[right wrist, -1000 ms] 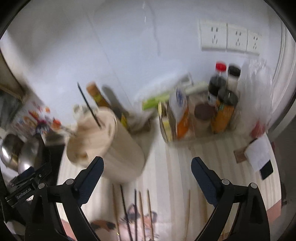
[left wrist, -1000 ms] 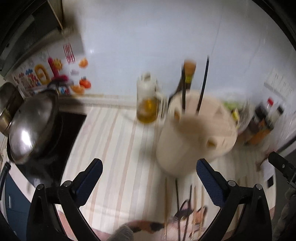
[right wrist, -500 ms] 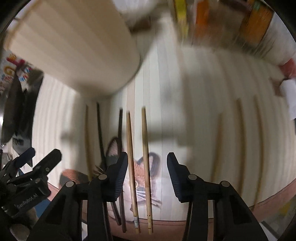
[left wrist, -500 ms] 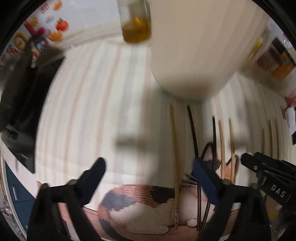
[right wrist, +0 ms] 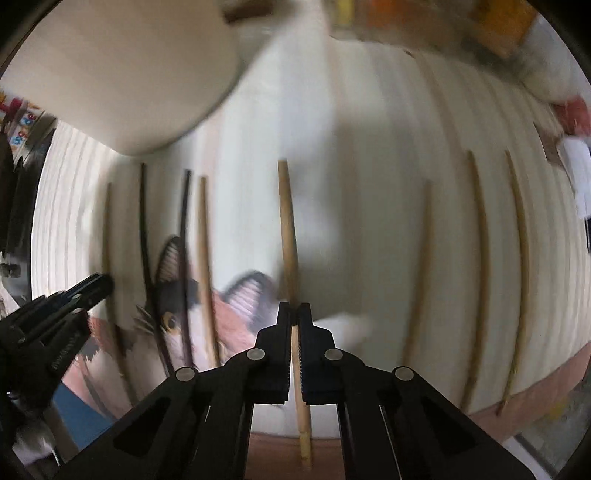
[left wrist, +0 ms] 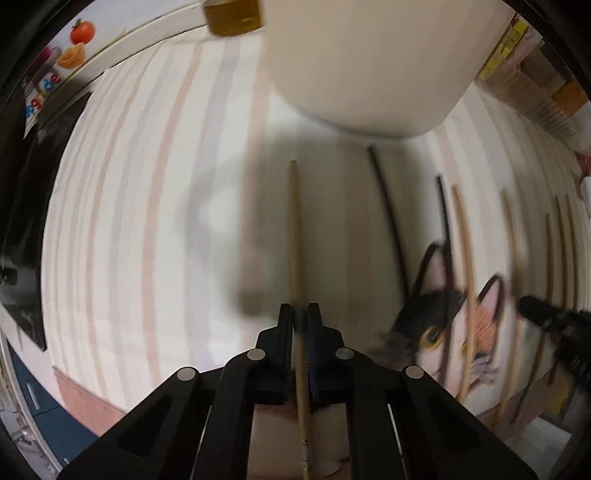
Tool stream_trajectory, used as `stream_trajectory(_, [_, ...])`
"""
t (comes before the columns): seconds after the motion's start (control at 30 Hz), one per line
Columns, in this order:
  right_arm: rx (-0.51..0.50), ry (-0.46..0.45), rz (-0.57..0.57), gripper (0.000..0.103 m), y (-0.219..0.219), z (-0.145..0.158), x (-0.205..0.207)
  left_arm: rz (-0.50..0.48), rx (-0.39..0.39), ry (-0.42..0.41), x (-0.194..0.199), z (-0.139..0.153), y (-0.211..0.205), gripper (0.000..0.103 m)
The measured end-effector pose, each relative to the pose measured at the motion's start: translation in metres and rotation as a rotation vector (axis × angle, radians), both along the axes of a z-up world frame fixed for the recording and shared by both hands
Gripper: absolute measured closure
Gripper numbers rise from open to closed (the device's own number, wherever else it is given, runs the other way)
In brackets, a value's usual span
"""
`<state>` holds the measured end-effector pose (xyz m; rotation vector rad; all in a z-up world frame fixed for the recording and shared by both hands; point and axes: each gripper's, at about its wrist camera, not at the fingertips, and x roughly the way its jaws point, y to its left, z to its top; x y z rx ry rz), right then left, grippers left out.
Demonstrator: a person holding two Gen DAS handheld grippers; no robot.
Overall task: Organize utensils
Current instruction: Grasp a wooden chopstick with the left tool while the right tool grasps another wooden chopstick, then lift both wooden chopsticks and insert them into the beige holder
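My left gripper (left wrist: 299, 310) is shut on a wooden chopstick (left wrist: 295, 236) that lies along the striped mat, tip toward the cream utensil holder (left wrist: 369, 62). My right gripper (right wrist: 294, 308) is shut on another wooden chopstick (right wrist: 288, 229). Several more wooden and black chopsticks lie in a row on the mat: a black one (left wrist: 388, 210) right of the left gripper, wooden ones (right wrist: 480, 236) right of the right gripper. The holder also shows at the upper left of the right wrist view (right wrist: 118, 74). Each gripper shows in the other's view, the left one (right wrist: 55, 314) and the right one (left wrist: 554, 325).
A striped mat with a cat picture (left wrist: 443, 317) covers the counter. An oil jar (left wrist: 232, 18) stands behind the holder. A black stove (left wrist: 22, 192) lies at the left. Boxes and bottles (left wrist: 535, 81) stand at the right back.
Both grippers dropped from looking over the counter down to the mat. Both went from wide open to shut, each on a wooden chopstick.
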<state>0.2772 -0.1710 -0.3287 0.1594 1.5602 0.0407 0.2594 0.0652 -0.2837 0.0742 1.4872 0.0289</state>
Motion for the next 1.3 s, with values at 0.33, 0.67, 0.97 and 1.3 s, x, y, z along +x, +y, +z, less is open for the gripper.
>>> stream_trajectory(0.33, [-0.035,0.045,0.045,0.097,0.0,-0.007,0.01,0.023,-0.01,0.0,-0.014,0.0,0.02,0.098])
stream_trajectory(0.67, [-0.068,0.069,0.075,0.097,-0.006,-0.004,0.01,0.036,-0.021,-0.003,-0.013,-0.002,0.026,0.098])
stream_trajectory(0.97, [-0.122,0.078,0.095,0.096,0.026,-0.01,0.015,-0.01,0.021,-0.012,-0.005,-0.006,0.012,0.099])
stream_trajectory(1.3, [-0.05,-0.067,0.028,0.096,0.021,0.015,-0.011,-0.015,-0.006,-0.07,-0.018,0.017,0.005,0.099])
